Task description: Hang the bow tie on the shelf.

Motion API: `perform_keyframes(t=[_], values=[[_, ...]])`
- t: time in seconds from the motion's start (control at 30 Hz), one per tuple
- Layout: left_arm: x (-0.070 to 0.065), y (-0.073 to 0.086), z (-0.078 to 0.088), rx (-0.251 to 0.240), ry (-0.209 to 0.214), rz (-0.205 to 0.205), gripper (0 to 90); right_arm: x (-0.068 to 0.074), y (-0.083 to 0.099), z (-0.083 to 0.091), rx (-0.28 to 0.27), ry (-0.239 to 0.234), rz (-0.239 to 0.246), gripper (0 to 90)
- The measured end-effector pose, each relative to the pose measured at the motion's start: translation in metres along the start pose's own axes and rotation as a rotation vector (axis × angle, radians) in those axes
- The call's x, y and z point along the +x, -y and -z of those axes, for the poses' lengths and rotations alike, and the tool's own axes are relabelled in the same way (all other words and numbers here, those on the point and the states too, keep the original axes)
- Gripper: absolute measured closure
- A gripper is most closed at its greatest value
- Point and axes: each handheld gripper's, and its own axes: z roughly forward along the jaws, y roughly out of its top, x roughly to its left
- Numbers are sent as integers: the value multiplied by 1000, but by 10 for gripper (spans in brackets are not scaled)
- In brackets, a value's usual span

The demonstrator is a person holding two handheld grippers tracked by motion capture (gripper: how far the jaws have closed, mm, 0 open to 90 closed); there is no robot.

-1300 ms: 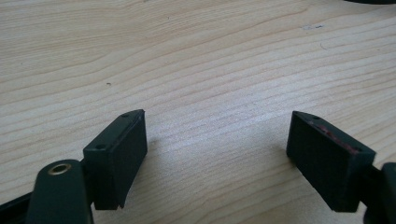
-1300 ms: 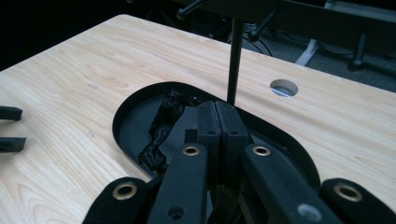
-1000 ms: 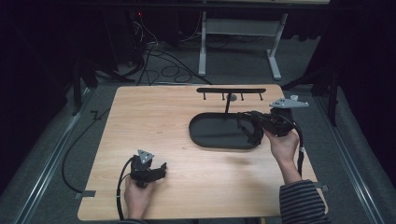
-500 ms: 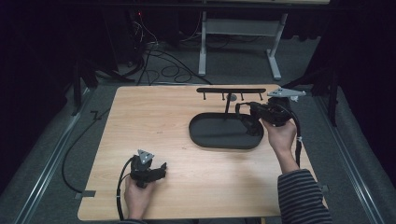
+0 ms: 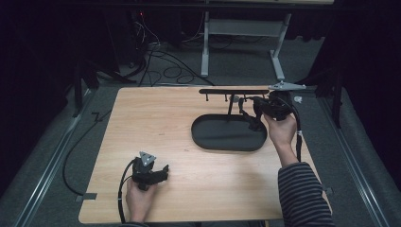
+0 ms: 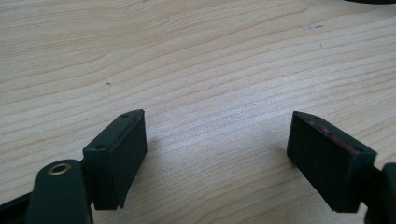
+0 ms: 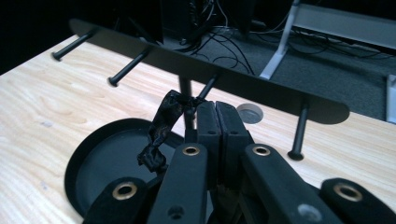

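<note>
Right claw (image 7: 215, 116) clamped together, seemingly pinching a black strap (image 7: 159, 135); left claw (image 6: 217, 158) wide apart, empty.

This is looking like a lab or recording studio. A bare wooden table (image 5: 156, 127) is standing on grey carpet (image 5: 56, 156), with black curtains (image 5: 42, 42) hanging around and cables (image 5: 156, 52) trailing across the floor behind.

right tongs (image 5: 257, 113): above black tray's (image 5: 208, 137) far right end, under the peg rack (image 5: 231, 91) | left tongs (image 5: 163, 174): on counter (image 5: 151, 123), well apart from tray
</note>
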Motion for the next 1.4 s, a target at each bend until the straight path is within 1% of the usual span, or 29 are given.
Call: perform_keyframes(t=[0.27, 0.43, 0.6, 0.8, 0.93, 1.03, 1.13, 1.4], values=[[0, 0, 0, 0, 0, 1, 205, -4, -6, -10, 9, 45, -4, 900], [0, 0, 0, 0, 2, 1, 204, -5, -11, -18, 17, 64, -20, 900], [0, 0, 0, 0, 2, 0, 204, -5, -12, -22, 20, 82, -15, 900], [0, 0, 0, 0, 2, 0, 204, -2, -10, -26, 50, 99, -11, 900], [0, 0, 0, 0, 2, 0, 204, -2, -10, -27, 59, 100, -13, 890], [0, 0, 0, 0, 3, 0, 204, -3, -9, -29, 73, 96, -18, 864], [0, 0, 0, 0, 3, 0, 204, -1, -8, -29, 82, 94, -10, 863], [0, 0, 0, 0, 3, 0, 204, 0, -5, -29, 81, 87, -4, 861]])
